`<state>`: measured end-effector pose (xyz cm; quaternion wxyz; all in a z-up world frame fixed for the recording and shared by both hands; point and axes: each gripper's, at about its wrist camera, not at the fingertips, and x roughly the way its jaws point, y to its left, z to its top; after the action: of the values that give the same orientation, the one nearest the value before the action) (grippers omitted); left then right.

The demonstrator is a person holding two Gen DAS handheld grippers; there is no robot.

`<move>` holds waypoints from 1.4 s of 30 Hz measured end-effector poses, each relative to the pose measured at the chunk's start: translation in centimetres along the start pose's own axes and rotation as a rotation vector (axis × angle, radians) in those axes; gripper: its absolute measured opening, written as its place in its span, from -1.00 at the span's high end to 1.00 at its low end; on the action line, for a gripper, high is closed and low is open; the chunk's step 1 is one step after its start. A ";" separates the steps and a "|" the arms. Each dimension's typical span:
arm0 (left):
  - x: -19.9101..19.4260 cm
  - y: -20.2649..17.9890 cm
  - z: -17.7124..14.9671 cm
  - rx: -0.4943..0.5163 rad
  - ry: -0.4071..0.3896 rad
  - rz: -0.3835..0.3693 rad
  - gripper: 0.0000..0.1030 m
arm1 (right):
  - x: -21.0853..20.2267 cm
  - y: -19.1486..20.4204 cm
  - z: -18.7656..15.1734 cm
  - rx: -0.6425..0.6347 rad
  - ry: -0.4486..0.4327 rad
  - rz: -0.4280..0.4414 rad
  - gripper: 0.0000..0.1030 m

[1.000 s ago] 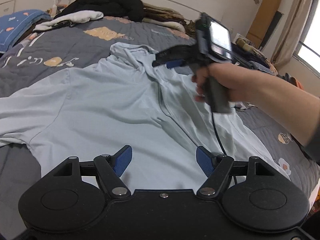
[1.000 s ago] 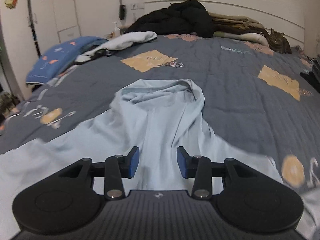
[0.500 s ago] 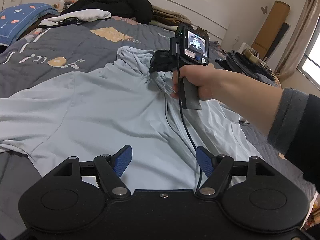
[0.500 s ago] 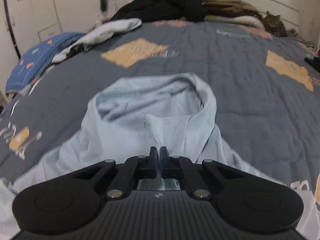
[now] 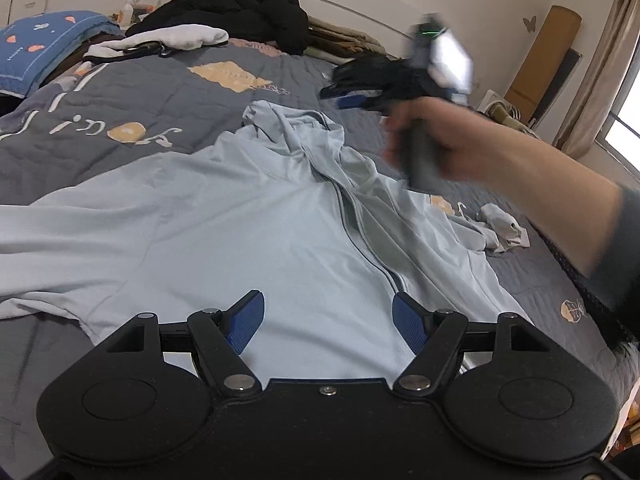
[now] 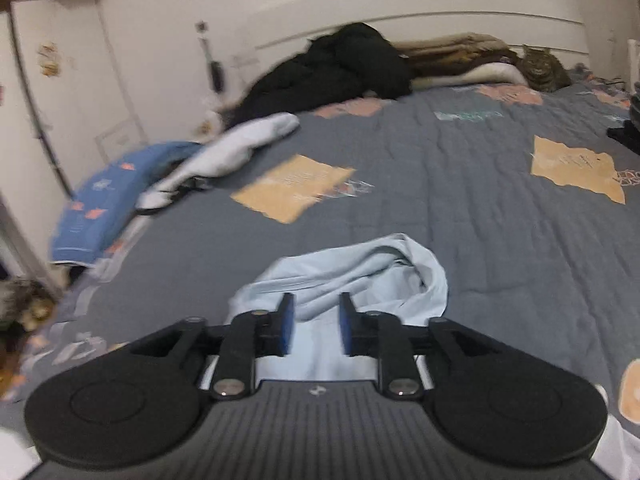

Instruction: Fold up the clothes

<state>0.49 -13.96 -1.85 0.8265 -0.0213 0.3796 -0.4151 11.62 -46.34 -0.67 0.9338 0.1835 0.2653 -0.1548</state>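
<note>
Left wrist view: the left gripper (image 5: 327, 322) hangs with its blue pads spread wide over the lower front of the pale blue hooded jacket (image 5: 224, 228), which lies flat, zip up, on the grey bedspread (image 5: 132, 92) — its left sleeve cut off at the frame edge. Above the hood, the person's hand (image 5: 436, 148) grips the right gripper (image 5: 352, 98), smeared by motion blur. Right wrist view: that gripper's jaws stand apart with nothing between them — only the rumpled hood shows past them. A cat (image 6: 540, 68) sits by the headboard.
</note>
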 end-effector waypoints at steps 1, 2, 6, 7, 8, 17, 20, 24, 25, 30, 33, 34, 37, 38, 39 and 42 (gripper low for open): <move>-0.2 0.3 0.0 -0.004 -0.004 0.005 -0.36 | -1.6 0.2 0.0 -0.005 0.002 0.031 0.29; -0.3 0.6 0.1 -0.006 -0.007 0.010 -0.36 | -3.8 0.4 -0.7 -0.022 0.006 0.059 0.20; -0.7 1.6 0.2 -0.010 -0.009 0.027 -0.36 | -12.0 -0.1 -5.7 -0.074 -0.014 0.081 0.11; -0.8 1.8 0.2 -0.008 -0.007 0.031 -0.36 | -14.0 -0.6 -7.3 -0.069 -0.022 0.067 0.06; -0.9 1.9 0.1 -0.005 -0.004 0.036 -0.36 | -16.0 -1.2 -9.0 -0.062 -0.029 0.053 0.02; -2.4 2.7 -0.5 0.027 0.005 0.052 -0.36 | -23.5 -9.6 -17.8 0.028 -0.016 -0.191 -0.04; -3.1 3.8 0.8 0.011 -0.012 0.049 -0.36 | -22.6 -12.4 -15.9 0.006 -0.022 -0.208 -0.04; -2.5 5.8 3.9 0.091 0.004 0.094 -0.36 | -20.0 -15.5 -11.9 -0.141 -0.004 -0.279 -0.04; -2.3 6.4 4.7 0.120 0.009 0.111 -0.36 | -19.3 -16.3 -10.9 -0.178 0.001 -0.296 -0.04; -2.6 12.4 6.8 0.141 0.067 0.252 -0.36 | -18.3 -23.6 -6.9 -0.122 -0.003 -0.408 -0.04; -3.0 14.4 6.4 0.074 0.071 0.278 -0.36 | -19.0 -28.7 -6.3 -0.027 -0.020 -0.479 -0.04; -3.2 14.2 6.2 0.056 0.058 0.255 -0.36 | -19.2 -30.3 -6.3 -0.006 -0.025 -0.502 -0.05; -2.6 11.3 5.7 0.057 0.040 0.154 -0.36 | -19.6 -32.4 -6.9 0.039 -0.038 -0.471 -0.05; -2.1 9.7 5.6 0.080 0.042 0.110 -0.36 | -19.5 -32.2 -7.3 0.037 -0.048 -0.434 -0.05; -1.6 7.9 5.4 0.106 0.040 0.070 -0.36 | -19.4 -31.4 -7.5 0.000 -0.048 -0.403 -0.05; -0.4 3.0 5.1 0.131 0.031 -0.058 -0.36 | -18.2 -28.2 -8.5 -0.199 -0.023 -0.348 -0.05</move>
<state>5.60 -13.18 0.94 0.8079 0.0282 0.3635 -0.4630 -17.83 -64.20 -4.73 0.9094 0.0401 0.2965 -0.2890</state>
